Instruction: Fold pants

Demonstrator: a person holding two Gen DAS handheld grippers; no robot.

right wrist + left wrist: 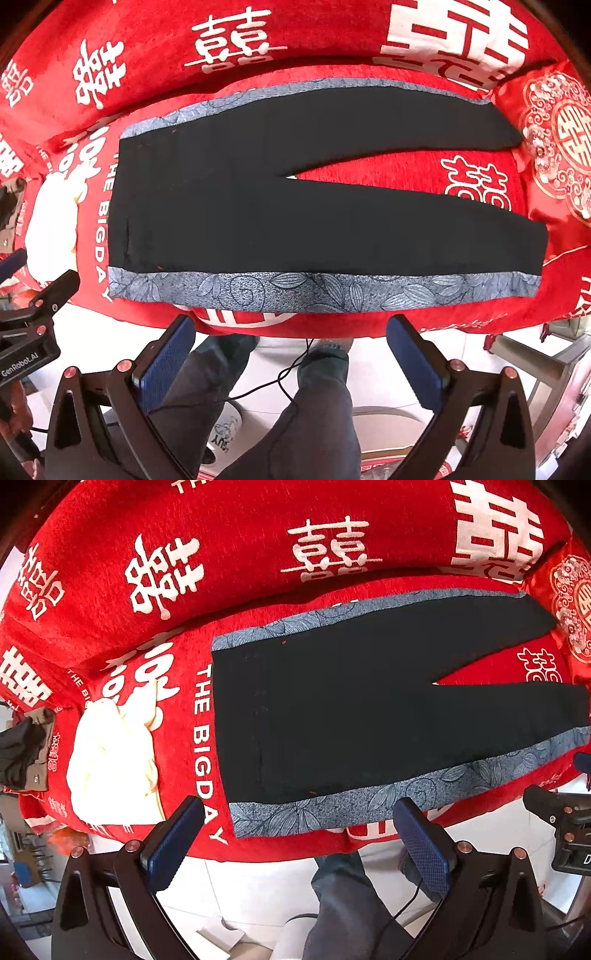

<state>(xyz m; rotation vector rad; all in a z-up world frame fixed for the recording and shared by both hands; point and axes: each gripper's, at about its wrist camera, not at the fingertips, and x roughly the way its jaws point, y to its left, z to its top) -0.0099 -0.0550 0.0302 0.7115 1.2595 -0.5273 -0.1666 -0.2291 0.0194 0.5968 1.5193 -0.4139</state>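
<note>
Black pants [280, 206] with a blue-grey leaf-print band [317, 290] down each outer side lie spread flat on a red sofa seat [369, 321], waist toward 9 o'clock and the two legs splayed apart toward 3 o'clock, red cloth showing in the wedge between them. Starting at 9 o'clock in the left wrist view, a dark bundle [20, 751] sits at the edge of the seat, then a crumpled cream cloth [114, 764] lies just beside the waistband, apart from it, with white lettering on the cover between the two. At 12 o'clock the red backrest [240, 528] carries large white characters. At 3 o'clock a red embroidered cushion [557, 147] touches the far leg's hem.

The left gripper [299, 834] hangs at 6 o'clock off the seat's front edge, its blue pads [173, 842] spread wide with nothing between them, near the waist corner. The right gripper [291, 365] is likewise wide apart and empty, near the middle of the near leg's band; below it are the person's grey trouser legs [317, 413] and a thin black cable [273, 384] over a white floor
</note>
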